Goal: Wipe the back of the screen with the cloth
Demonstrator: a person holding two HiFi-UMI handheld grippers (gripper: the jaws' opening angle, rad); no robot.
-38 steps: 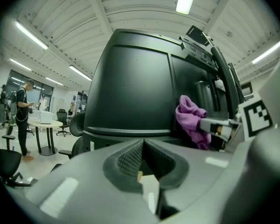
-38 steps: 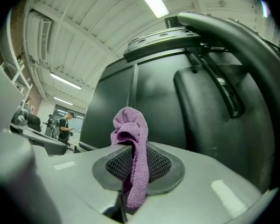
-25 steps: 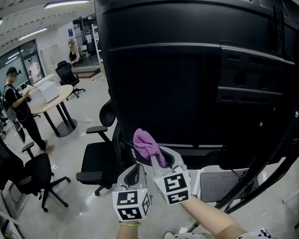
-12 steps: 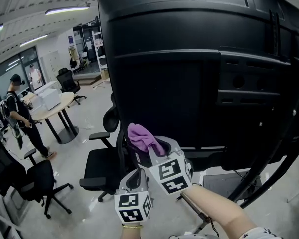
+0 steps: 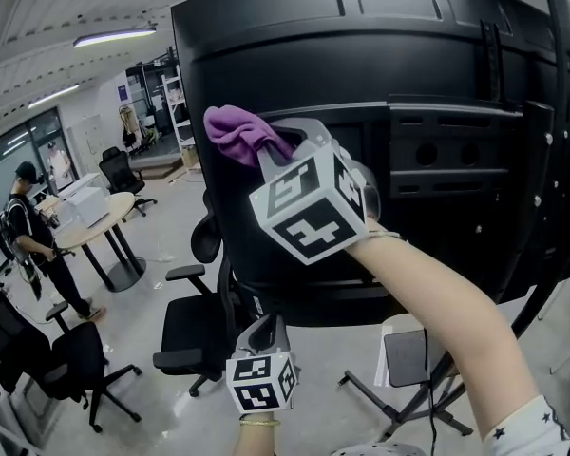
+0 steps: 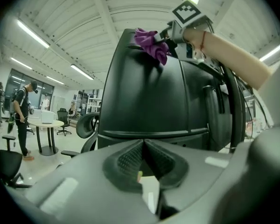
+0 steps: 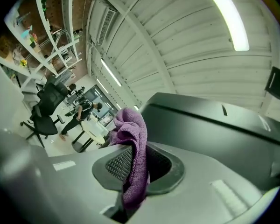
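We hold the right gripper (image 5: 271, 152) up at the upper left of the screen (image 5: 437, 74). Its fingers are clamped on a purple cloth (image 5: 237, 129), whose bunched end sits right at the black casing near the screen's left edge; we cannot tell if it touches. The left gripper (image 5: 266, 329) hangs below the screen's bottom edge, its jaws pressed together with nothing between them.

The screen's back is matte black plastic, crossed by raised horizontal ridges, with 2 round holes (image 5: 446, 152) in a recessed panel toward its right side and dark stand legs (image 5: 418, 408) below. Left of the screen opens an office — pale glossy floor, a black office chair (image 5: 192, 319) under the screen's lower left corner, a round table (image 5: 100, 212) farther left, a person (image 5: 33, 231) in dark clothes beside it, and strip lights (image 5: 114, 36) on a ribbed ceiling.
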